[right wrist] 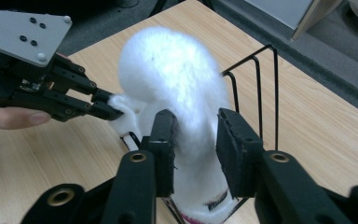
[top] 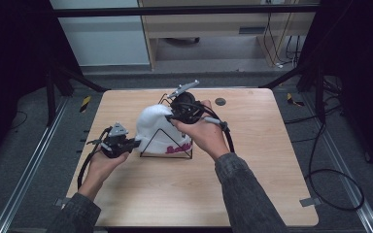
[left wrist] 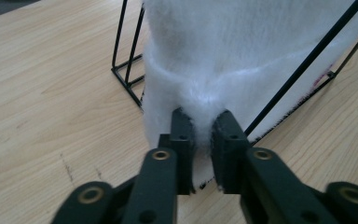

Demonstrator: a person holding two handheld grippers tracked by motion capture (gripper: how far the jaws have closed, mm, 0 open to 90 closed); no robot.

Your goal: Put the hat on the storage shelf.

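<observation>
Hat point(top: 154, 127) sits mid-frame in the high view, draped over a black wire rack point(top: 167, 154) on the table point(top: 252, 184). White fuzzy knit, pink lettering on the cuff at its lower right.

Left gripper point(top: 135, 142), left of centre in the high view, is clamped on a fold of the hat's lower edge; in the left gripper view the jaws are nearly together at bottom centre with white fabric pinched between them point(left wrist: 203, 126). Right gripper point(top: 171, 117) is at the hat's upper right. In the right gripper view its jaws stand apart, straddling the hat's side point(right wrist: 193, 135); pads look close to or brushing the fabric, no clear squeeze, so I'd call it not yet gripping.

Progress, my read: hat is on the rack, or not yet off it; I can't tell which way this is going. One corner secured, second grip pending. Rack wires point(left wrist: 303, 70) cross in front of the fabric in the left gripper view, so the hat is threaded through the frame rather than free. Left to do: close right jaws, then pull or settle the hat.
</observation>
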